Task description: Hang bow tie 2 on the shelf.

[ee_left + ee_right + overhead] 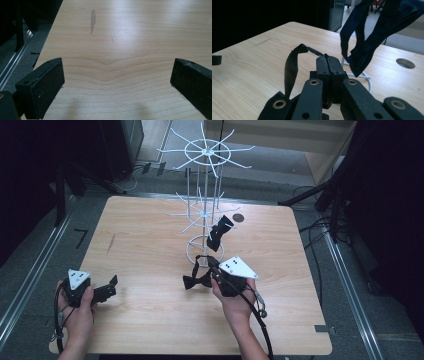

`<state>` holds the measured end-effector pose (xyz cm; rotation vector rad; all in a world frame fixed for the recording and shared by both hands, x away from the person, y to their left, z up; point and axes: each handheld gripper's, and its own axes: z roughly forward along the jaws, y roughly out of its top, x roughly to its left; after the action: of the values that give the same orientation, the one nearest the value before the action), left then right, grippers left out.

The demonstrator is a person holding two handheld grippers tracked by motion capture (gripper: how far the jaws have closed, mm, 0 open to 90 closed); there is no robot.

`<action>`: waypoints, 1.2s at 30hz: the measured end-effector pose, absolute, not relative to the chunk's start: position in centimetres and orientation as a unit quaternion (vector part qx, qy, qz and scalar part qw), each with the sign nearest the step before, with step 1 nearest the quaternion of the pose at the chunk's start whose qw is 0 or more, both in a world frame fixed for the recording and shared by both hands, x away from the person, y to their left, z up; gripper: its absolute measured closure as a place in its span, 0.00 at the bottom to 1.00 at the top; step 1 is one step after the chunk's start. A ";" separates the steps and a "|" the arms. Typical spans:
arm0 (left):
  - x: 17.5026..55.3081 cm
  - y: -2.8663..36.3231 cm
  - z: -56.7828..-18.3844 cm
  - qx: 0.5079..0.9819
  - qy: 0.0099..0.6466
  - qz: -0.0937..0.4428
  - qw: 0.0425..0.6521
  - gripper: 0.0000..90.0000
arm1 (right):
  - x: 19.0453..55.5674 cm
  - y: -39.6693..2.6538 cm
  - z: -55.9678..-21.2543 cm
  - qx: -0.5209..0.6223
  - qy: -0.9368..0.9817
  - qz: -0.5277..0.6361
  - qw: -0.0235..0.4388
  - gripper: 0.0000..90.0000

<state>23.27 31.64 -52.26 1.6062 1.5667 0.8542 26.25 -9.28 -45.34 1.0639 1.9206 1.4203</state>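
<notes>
Both differ: right gripper fingers pinch the strap; left gripper gapes.

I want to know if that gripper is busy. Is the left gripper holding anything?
No, the left gripper is open, and between its jaws there is just bare wooden table.

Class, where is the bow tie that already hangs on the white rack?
In the high view the hanging bow tie dangles from the white rack at the table's centre, just beyond the right hand-held gripper.
</notes>
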 end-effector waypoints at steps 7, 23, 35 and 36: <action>23.3 31.7 -52.3 0.623 0.609 0.331 0.363 0.00 | 26.2 -9.7 -44.4 0.392 0.701 0.531 0.268 1.00; 23.3 31.7 -52.3 0.623 0.609 0.329 0.364 0.00 | 26.1 -10.3 -42.7 0.389 0.688 0.545 0.278 1.00; 23.3 31.7 -52.3 0.624 0.609 0.328 0.364 0.00 | 26.0 -10.8 -41.7 0.390 0.680 0.552 0.285 1.00; 23.3 31.7 -52.3 0.624 0.609 0.328 0.364 0.00 | 26.0 -10.8 -41.6 0.390 0.680 0.551 0.286 1.00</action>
<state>23.30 31.73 -52.26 1.6045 1.5669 0.8449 25.99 -10.81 -41.65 1.0414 1.8169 1.4733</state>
